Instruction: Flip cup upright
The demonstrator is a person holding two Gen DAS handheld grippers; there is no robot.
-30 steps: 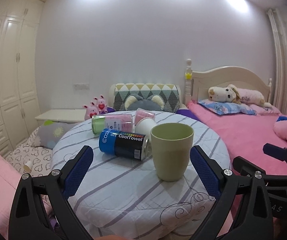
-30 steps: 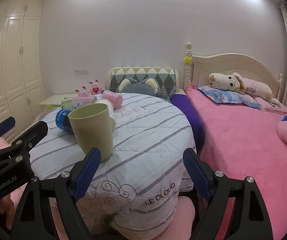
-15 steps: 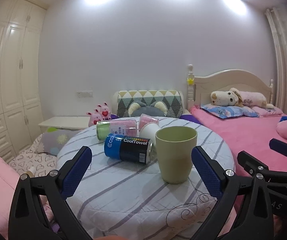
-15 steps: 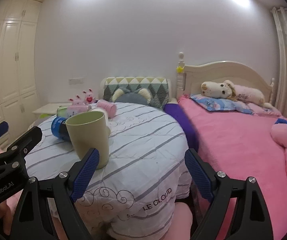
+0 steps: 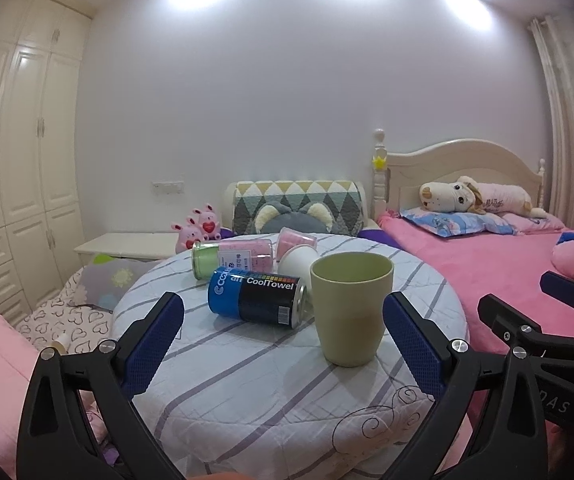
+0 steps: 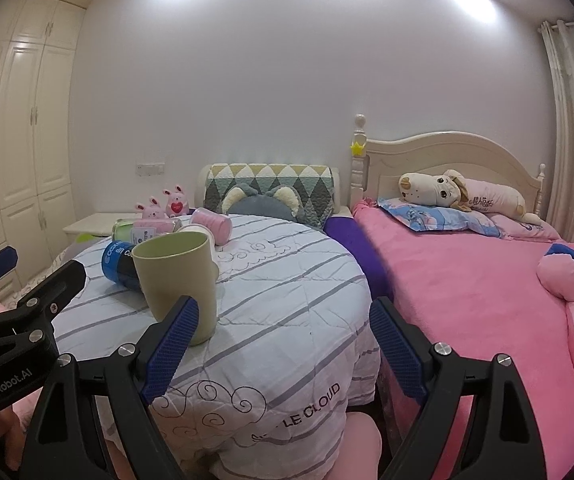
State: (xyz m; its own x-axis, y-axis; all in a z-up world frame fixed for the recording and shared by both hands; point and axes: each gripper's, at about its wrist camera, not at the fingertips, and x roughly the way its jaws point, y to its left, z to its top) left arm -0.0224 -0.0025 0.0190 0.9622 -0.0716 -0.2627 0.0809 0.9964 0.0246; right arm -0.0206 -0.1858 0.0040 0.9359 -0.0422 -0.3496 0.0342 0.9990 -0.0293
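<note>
Nearest the cameras, both tools are seen with their blue-padded jaws spread wide and nothing held between them: the left gripper (image 5: 283, 344) is held low in front of the round table (image 5: 247, 380), and the right gripper (image 6: 283, 340) is held at the table's right front edge, facing partly toward the bed (image 6: 467, 280). In the left wrist view the right gripper (image 5: 535, 320) is also seen at the right edge, apart from the cup.

The green cup (image 5: 349, 306) is found upright on the striped white cloth, mouth up, just beyond the left gripper's right finger and clear of both pads. In the right wrist view its base is partly hidden by the left pad (image 6: 171, 338).

Just behind and left of the cup, a blue and black CoolTowel can (image 5: 257, 300) is laid on its side. Behind it, a green-capped pink canister (image 5: 233, 256), a white cup (image 5: 297, 262) and a pink roll (image 5: 297, 240) are lying close together.

Farther back, a patterned cushion (image 5: 299, 204), two pink plush rabbits (image 5: 197, 228) and a plush dog (image 5: 471, 196) on the bed are seen.
</note>
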